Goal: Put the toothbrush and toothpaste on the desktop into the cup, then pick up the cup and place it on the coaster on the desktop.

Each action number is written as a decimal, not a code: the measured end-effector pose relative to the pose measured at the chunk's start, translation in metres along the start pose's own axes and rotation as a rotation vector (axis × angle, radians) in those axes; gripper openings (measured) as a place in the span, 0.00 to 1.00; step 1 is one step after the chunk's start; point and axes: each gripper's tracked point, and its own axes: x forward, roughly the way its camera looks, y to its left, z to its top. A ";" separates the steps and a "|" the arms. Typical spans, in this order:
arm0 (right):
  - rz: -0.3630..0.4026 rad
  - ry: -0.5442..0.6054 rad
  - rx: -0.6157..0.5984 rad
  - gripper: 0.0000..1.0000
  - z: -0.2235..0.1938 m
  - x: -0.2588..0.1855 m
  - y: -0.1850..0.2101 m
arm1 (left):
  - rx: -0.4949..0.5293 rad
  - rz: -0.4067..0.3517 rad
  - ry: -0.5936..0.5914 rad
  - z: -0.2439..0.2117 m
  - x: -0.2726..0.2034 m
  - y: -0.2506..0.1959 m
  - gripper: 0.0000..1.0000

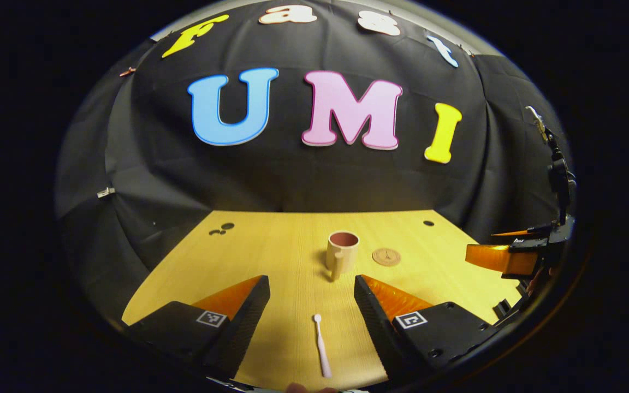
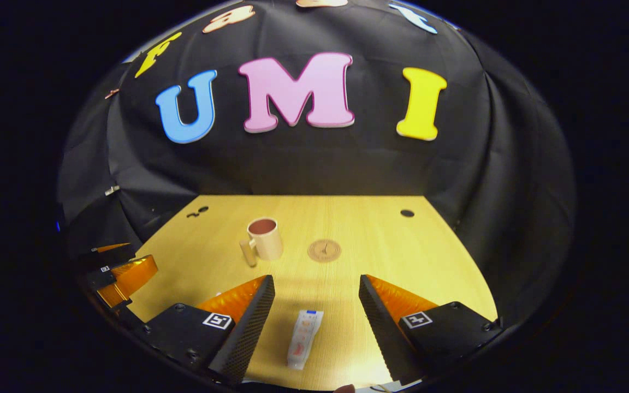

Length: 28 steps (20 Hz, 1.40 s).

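A pale pink toothbrush (image 1: 321,344) lies on the wooden desktop (image 1: 292,245), lengthwise between the spread fingers of my left gripper (image 1: 312,289), which is open and holds nothing. A white toothpaste tube (image 2: 303,338) lies between the fingers of my open right gripper (image 2: 317,289). Farther back stands a beige cup (image 1: 342,254) with a reddish inside and its handle toward me; the same cup (image 2: 264,238) appears left of centre in the right gripper view. A round brown coaster (image 1: 386,256) lies just right of the cup, also the coaster (image 2: 324,250) mid-desk. The right gripper (image 1: 503,256) shows at the left gripper view's right edge.
Small dark holes (image 1: 221,229) mark the desktop's far left, and one hole (image 2: 407,213) its far right. Black cloth walls close the desk at the back and sides. The other gripper (image 2: 123,275) sits at the desk's left edge in the right gripper view.
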 end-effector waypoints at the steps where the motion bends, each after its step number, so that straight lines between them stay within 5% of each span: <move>1: 0.010 0.060 0.006 0.95 -0.021 0.003 0.003 | 0.010 -0.003 0.032 -0.013 0.004 -0.003 0.96; 4: 0.012 0.256 0.026 0.94 -0.092 0.030 0.008 | 0.006 -0.002 0.110 -0.044 0.011 -0.008 0.96; 11: -0.016 0.517 0.047 0.89 -0.169 0.078 0.016 | -0.026 0.059 0.211 -0.089 0.011 0.009 0.96; 17: -0.066 0.613 0.007 0.83 -0.182 0.087 0.015 | -0.053 0.089 0.238 -0.103 0.021 0.023 0.96; 20: -0.091 0.651 0.039 0.58 -0.183 0.087 0.017 | -0.061 0.101 0.248 -0.109 0.028 0.030 0.96; 25: -0.067 0.652 0.028 0.37 -0.184 0.085 0.019 | -0.079 0.079 0.297 -0.119 0.039 0.025 0.92; 28: 0.010 0.660 0.124 0.41 -0.183 0.073 0.026 | -0.077 0.047 0.342 -0.126 0.050 0.011 0.91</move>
